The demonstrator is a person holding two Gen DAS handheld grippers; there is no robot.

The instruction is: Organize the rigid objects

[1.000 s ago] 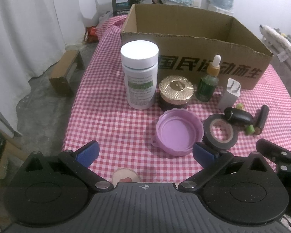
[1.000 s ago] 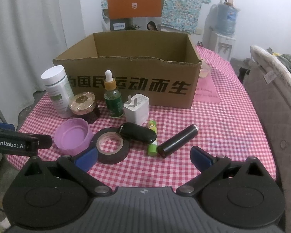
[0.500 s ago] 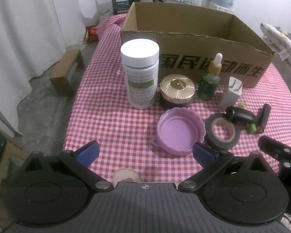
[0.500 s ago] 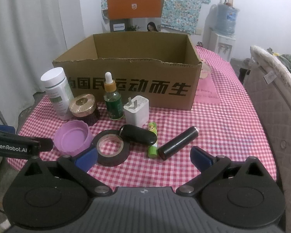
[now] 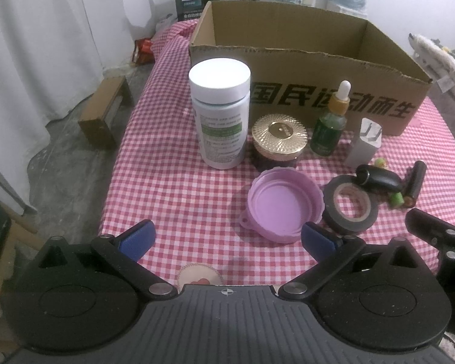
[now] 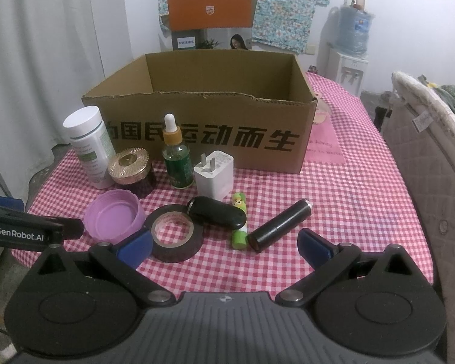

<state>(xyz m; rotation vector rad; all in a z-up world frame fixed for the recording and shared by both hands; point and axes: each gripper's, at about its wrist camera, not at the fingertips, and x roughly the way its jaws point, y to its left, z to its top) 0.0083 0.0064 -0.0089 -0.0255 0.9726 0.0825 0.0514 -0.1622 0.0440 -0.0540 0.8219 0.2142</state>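
Clutter sits in front of the open cardboard box (image 6: 203, 133) on my checkered bench (image 6: 348, 206): white bottle (image 5: 220, 112), gold-lidded jar (image 5: 277, 141), green dropper bottle (image 6: 177, 157), white charger (image 6: 214, 173), purple lid (image 5: 283, 207), tape roll (image 6: 176, 232), black case (image 6: 218, 216), green tube (image 6: 239, 226) and black cylinder (image 6: 280, 225). I see my left gripper (image 5: 227, 241) spread wide and empty at the near edge before the lid. My right gripper (image 6: 226, 247) is likewise released, low before the tape and cylinder.
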